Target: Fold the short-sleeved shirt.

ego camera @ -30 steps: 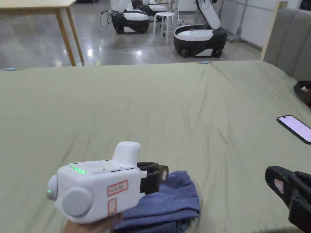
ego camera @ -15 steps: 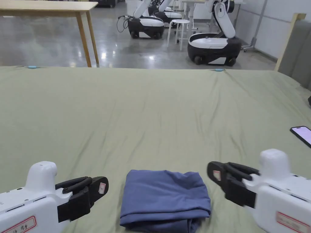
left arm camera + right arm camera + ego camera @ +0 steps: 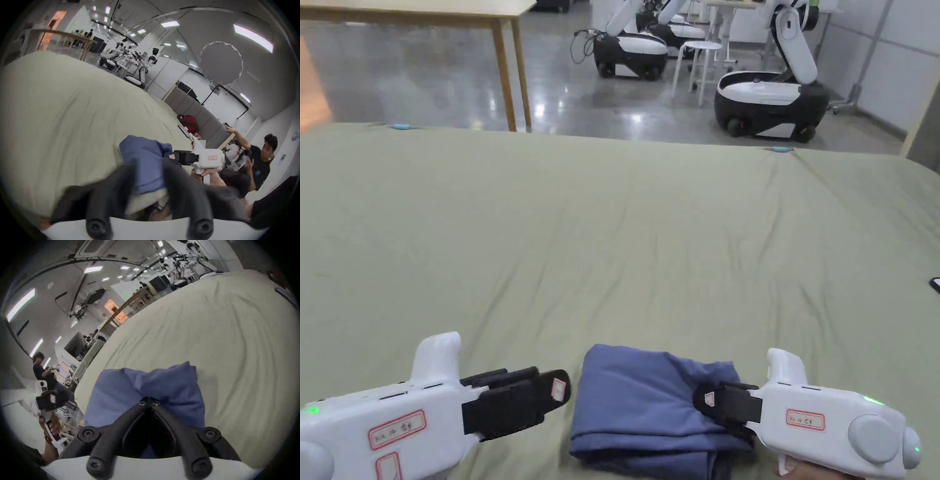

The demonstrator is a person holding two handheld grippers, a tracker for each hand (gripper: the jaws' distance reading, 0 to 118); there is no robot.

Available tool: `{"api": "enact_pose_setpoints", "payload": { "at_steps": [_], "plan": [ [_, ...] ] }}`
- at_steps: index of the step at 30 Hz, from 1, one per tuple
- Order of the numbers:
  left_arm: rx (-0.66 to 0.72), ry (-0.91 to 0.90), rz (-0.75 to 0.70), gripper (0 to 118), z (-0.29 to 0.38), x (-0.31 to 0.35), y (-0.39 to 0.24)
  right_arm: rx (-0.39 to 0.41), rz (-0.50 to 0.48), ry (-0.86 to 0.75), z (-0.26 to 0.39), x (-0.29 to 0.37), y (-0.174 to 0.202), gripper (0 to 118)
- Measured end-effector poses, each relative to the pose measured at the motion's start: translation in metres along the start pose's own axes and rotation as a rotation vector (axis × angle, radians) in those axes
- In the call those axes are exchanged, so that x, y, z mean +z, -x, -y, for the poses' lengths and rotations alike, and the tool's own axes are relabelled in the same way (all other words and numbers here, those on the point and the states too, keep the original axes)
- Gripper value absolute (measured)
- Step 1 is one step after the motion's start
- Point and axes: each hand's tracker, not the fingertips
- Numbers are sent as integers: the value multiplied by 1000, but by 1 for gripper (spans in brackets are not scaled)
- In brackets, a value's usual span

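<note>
The blue short-sleeved shirt (image 3: 647,409) lies folded into a small thick rectangle near the front edge of the green bed sheet (image 3: 612,237). My right gripper (image 3: 706,400) reaches in from the right, and its jaws overlap the shirt's right edge. In the right gripper view the gripper (image 3: 149,402) has its tips together and the shirt (image 3: 129,386) is puckered at them. My left gripper (image 3: 557,389) hovers just left of the shirt, apart from it. In the left gripper view my left gripper (image 3: 147,167) is blurred, jaws apart, with the shirt (image 3: 142,155) beyond them.
A phone (image 3: 935,284) lies at the sheet's right edge. Beyond the bed stand wheeled robots (image 3: 765,103), a stool (image 3: 700,56) and a wooden table (image 3: 506,62). A person in black (image 3: 259,164) stands by the grey headboard (image 3: 203,116), near a red bag (image 3: 190,124).
My right gripper has moved in from beside the shirt onto its right edge and shut there. My left gripper, over the shirt a second ago, now stays at its left side.
</note>
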Motion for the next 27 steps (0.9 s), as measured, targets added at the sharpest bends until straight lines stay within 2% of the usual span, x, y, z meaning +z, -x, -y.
{"api": "enact_pose_setpoints", "payload": {
  "at_steps": [1, 3, 4, 11, 15, 16, 17, 18, 19, 20, 22, 26, 27],
  "plan": [
    [35, 41, 18, 118, -2, -12, 6, 19, 13, 4, 0, -1, 3, 0],
    [46, 80, 104, 118, -3, -29, 18, 21, 17, 5, -1, -2, 5, 0],
    [98, 131, 136, 118, -1, -41, 24, 22, 19, 6, -1, -2, 5, 0],
    [361, 302, 191, 118, 0, -122, 56, -14, 21, -21, 5, 0, 4, 0],
    [366, 299, 292, 114, 1, -132, 59, -17, 22, -20, 4, -1, 4, 0],
    [377, 317, 286, 108, -1, -134, 57, -16, 23, -18, 4, -1, 4, 0],
    [370, 310, 250, 88, -1, -133, 55, -13, 24, -16, 3, -1, 4, 0],
    [345, 312, 207, 63, -1, -132, 56, -11, 25, -15, 3, -1, 4, 0],
    [310, 315, 146, 30, -1, -131, 58, -9, 26, -14, 3, 0, 5, 0],
    [298, 318, 125, 30, 1, -131, 63, -10, 21, -15, 3, 0, 4, 0],
    [344, 319, 201, 29, 6, -129, 66, -10, 17, -15, 4, -2, 3, 0],
    [304, 312, 172, 27, -2, -128, 60, -11, 12, -38, 5, 0, 5, 0],
    [313, 318, 186, 26, -7, -126, 63, 3, -18, -80, 5, 5, 9, 0]
  ]
}}
